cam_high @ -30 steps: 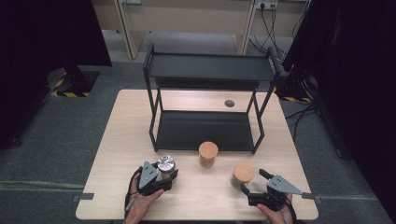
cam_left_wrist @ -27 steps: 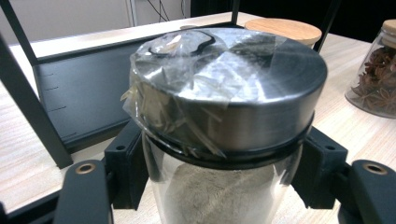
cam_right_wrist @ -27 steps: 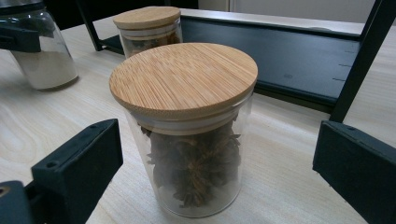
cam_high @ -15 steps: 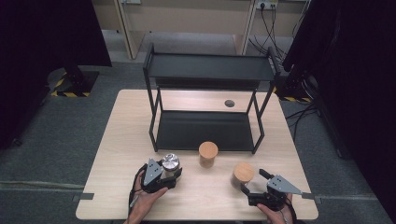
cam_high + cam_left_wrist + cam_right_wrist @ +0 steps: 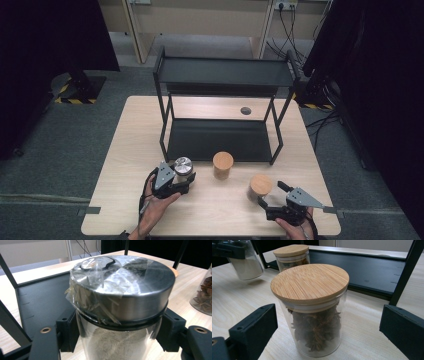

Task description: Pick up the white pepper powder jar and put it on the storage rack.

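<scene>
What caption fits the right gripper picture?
Open right gripper around a star anise jar with a wooden lid on the table.

No readable text, label, brand, number or sign stands on anything in these views.

Steel-lidded jar (image 5: 122, 312): clear glass, brushed metal lid under crinkled glossy film. Star-anise jar (image 5: 312, 307): smooth glass, ribbed bamboo lid. Rack (image 5: 225, 72): matt black metal. Surface (image 5: 130, 145): pale wood grain, matt.

Steel-lidded jar (image 5: 183, 167) slightly nearer the rack (image 5: 220, 140)
</scene>
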A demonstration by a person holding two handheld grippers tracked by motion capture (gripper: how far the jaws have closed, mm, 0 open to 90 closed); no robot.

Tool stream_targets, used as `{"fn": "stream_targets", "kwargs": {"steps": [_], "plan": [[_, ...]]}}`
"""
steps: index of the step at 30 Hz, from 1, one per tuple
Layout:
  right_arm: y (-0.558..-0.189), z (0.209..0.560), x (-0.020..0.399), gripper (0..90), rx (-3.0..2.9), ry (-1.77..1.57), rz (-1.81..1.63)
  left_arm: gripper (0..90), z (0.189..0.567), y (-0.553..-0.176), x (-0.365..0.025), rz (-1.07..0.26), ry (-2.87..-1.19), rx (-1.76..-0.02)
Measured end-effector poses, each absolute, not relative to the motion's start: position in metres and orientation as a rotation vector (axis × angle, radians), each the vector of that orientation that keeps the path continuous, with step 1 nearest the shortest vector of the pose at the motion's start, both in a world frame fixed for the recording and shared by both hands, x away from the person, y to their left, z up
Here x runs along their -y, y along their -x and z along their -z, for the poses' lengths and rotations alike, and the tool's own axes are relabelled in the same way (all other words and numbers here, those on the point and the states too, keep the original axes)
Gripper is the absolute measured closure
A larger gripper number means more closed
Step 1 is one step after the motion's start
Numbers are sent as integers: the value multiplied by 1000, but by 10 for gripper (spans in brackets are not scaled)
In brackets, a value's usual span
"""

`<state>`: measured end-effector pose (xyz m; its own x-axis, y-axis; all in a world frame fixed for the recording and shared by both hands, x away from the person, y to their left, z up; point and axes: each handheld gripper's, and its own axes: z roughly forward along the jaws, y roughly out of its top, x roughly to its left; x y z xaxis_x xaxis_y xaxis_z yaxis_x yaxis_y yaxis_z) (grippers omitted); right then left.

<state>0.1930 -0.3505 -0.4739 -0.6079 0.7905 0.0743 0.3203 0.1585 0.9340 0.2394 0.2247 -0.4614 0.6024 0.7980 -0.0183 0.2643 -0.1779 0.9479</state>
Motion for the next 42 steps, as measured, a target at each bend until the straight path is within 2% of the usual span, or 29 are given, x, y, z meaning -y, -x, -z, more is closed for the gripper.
{"fn": "stream_targets", "kwargs": {"steps": [42], "plan": [[-192, 475, 351, 19, -2001, -1054, -1451, 310, 442, -290, -204, -635, -1698, -912]]}}
